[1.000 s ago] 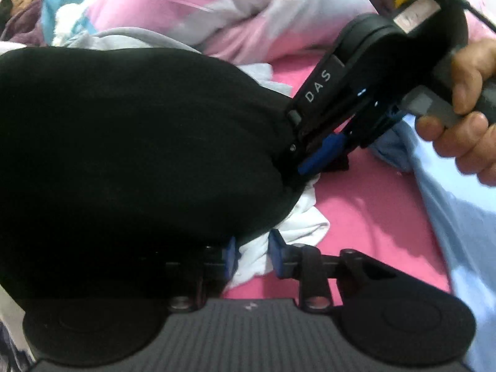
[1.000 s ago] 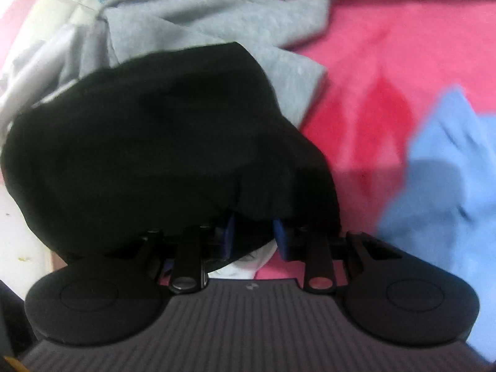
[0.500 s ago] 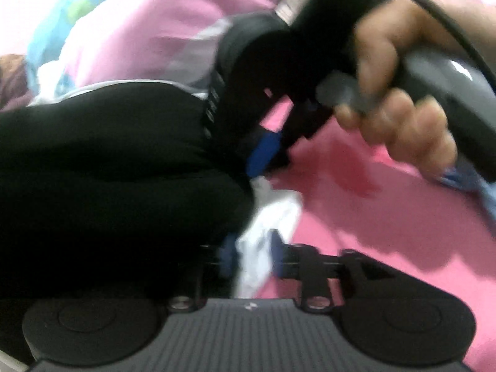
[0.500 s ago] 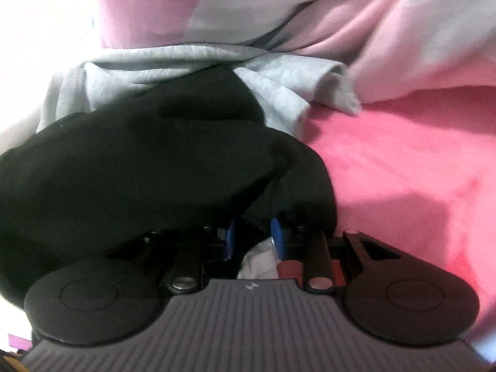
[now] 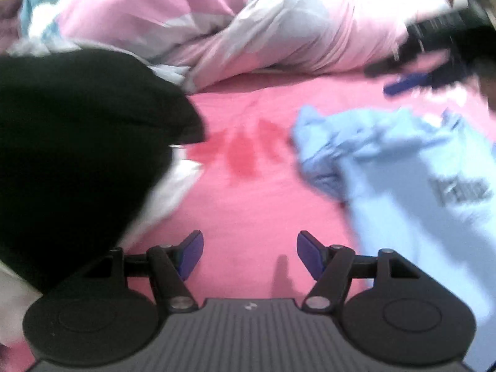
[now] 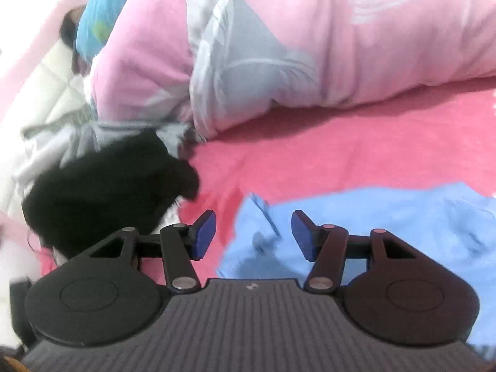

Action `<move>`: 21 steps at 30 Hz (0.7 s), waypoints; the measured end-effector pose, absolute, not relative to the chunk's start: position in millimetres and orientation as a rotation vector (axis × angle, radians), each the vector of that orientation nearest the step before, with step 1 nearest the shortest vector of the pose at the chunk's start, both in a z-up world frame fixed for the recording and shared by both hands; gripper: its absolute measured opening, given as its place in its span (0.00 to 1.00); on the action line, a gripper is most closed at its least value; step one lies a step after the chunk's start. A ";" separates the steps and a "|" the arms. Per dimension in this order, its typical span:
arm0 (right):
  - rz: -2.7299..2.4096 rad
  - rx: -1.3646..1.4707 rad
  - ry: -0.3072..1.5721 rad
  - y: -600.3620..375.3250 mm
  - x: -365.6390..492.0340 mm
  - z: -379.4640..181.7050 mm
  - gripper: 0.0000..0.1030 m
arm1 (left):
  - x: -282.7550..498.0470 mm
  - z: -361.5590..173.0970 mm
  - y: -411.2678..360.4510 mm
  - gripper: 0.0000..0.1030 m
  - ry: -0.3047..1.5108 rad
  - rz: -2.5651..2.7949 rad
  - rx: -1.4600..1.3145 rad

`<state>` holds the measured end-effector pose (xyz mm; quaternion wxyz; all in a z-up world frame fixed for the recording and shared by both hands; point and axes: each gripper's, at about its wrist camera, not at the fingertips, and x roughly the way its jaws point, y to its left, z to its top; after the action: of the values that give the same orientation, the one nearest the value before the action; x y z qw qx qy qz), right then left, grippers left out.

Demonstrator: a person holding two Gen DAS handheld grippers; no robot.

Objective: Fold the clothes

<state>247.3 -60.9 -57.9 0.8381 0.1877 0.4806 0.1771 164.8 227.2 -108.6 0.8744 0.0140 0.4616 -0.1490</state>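
Both of our grippers are letting go of the black garment (image 5: 77, 142): a second ago its dark cloth was pinched between each pair of blue pads, and now we are seeing it lying free, folded into a thick bundle at the left of the pink bed sheet (image 5: 248, 204). Behind everything, the pink-and-grey duvet (image 6: 310, 46) is lying bunched across the far side of the bed, and a blue pillow (image 6: 96, 15) is poking out at its left end. Our black bundle is resting partly on a white garment (image 5: 173, 192) whose edge is showing under its near right corner, and a grey garment (image 6: 80, 136) is lying crumpled just behind it, against the duvet. Right of the bundle, apart from it across a strip of bare sheet, a light blue shirt (image 5: 418, 170) is lying rumpled, dark print showing on it. We are holding the left gripper (image 5: 250, 254) over bare sheet, just beside the bundle's near edge; its jaws have just been opening and are standing wide with nothing between them. The right gripper (image 6: 253, 234) is hanging above the near left corner of the blue shirt, its jaws likewise just opened, parted and empty, pads clear of the cloth. In the left wrist view it is showing only as a dark blur at the upper right.
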 end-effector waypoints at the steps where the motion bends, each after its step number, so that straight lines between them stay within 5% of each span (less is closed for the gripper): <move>1: 0.381 0.382 1.026 -61.2 248.4 -61.4 0.51 | 172.0 -111.2 220.9 0.63 0.970 -0.323 -0.026; 9: 0.377 0.287 1.089 -26.1 289.4 -96.7 0.50 | 203.9 -124.1 189.2 0.46 0.964 -0.311 -0.193; 12: 0.357 0.301 1.151 -20.0 303.7 -116.0 0.37 | 208.1 -126.0 185.5 0.42 0.955 -0.311 -0.190; 15: 0.359 0.344 1.155 -19.4 306.8 -122.6 0.05 | 209.1 -126.7 187.2 0.40 0.952 -0.319 -0.191; 21: 0.420 0.518 1.057 -38.7 301.5 -100.0 0.01 | 212.8 -127.6 198.6 0.41 0.928 -0.359 -0.258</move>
<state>301.5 -38.7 -100.0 0.8110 0.2427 0.4947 0.1965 212.8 198.6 -127.6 0.8709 -0.1233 0.4437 -0.1716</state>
